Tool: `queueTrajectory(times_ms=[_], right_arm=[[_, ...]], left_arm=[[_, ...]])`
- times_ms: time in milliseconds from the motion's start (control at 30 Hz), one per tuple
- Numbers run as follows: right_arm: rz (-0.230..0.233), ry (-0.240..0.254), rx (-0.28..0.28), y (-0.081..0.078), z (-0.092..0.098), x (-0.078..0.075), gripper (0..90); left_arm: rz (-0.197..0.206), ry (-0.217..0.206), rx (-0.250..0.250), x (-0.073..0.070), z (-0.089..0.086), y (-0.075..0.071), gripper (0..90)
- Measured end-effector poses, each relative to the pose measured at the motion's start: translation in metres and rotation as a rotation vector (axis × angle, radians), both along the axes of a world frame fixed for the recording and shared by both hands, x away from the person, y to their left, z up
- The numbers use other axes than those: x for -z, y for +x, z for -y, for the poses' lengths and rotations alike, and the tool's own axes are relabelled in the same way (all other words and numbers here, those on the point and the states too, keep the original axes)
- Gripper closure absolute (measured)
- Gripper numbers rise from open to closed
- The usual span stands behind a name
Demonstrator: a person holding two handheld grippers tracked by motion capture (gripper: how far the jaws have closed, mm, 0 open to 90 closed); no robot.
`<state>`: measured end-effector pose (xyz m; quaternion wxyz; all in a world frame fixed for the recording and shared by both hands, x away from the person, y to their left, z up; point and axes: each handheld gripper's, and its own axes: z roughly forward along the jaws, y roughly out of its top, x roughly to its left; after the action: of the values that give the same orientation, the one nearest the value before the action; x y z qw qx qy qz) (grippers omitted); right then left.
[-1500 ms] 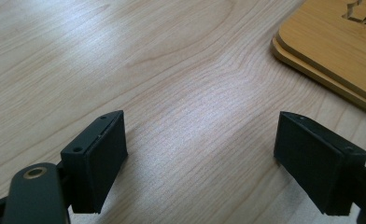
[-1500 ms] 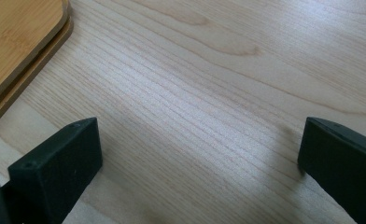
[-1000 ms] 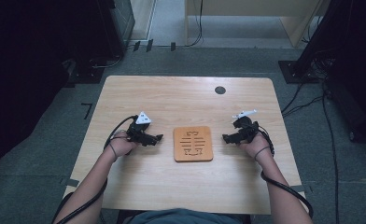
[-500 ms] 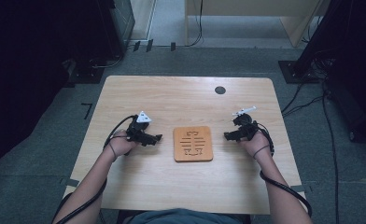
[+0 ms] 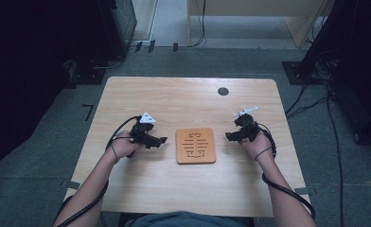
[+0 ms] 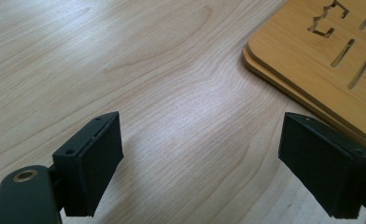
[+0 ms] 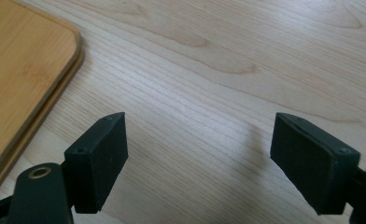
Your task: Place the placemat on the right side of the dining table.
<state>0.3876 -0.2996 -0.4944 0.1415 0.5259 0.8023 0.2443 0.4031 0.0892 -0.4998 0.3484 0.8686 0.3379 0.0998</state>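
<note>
Inspection from the high view: a light wooden tabletop [image 5: 183, 101] carries one square wooden board [image 5: 196, 145] with slots cut through it, lying flat near the centre. A small dark round spot [image 5: 223, 91] sits at about 1 o'clock from the board, toward the far edge.

My left hand-held gripper [image 5: 157, 141] rests at 9 o'clock of the board, near it but apart, jaws pointing toward it. In the left gripper view, my left hand-held gripper [image 6: 218, 172] has its jaws spread wide with bare tabletop between them; nothing is held. The board's rounded corner [image 6: 321, 60] lies at about 1 o'clock, and it looks like two layers stacked.

My right hand-held gripper [image 5: 232, 136] rests at 3 o'clock of the board, also near and apart, jaws pointing toward it. In the right gripper view, my right hand-held gripper [image 7: 200, 163] is likewise spread wide and empty, with the board's edge [image 7: 27, 79] at 10 o'clock.

A cable [image 5: 287, 189] trails from the right unit back along my forearm.
</note>
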Motion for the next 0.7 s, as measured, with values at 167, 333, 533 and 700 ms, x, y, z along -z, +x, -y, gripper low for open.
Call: queueTrajectory(times_ms=[167,333,533,700], right_arm=[[0.005,-0.003,-0.019,0.000,-0.006,0.000,20.5],[0.002,0.011,-0.022,-0.001,-0.011,0.000,20.9],[-0.009,0.026,-0.018,-0.001,-0.015,0.001,22.0],[0.008,0.026,-0.034,-0.001,-0.018,-0.001,22.2]], left_arm=[[-0.005,0.008,0.015,0.000,0.003,-0.002,12.9],[0.000,0.006,0.020,0.000,0.005,-0.002,12.9],[0.004,0.003,0.028,0.000,0.005,-0.003,12.9],[-0.002,-0.002,0.030,-0.001,0.006,-0.004,12.9]])
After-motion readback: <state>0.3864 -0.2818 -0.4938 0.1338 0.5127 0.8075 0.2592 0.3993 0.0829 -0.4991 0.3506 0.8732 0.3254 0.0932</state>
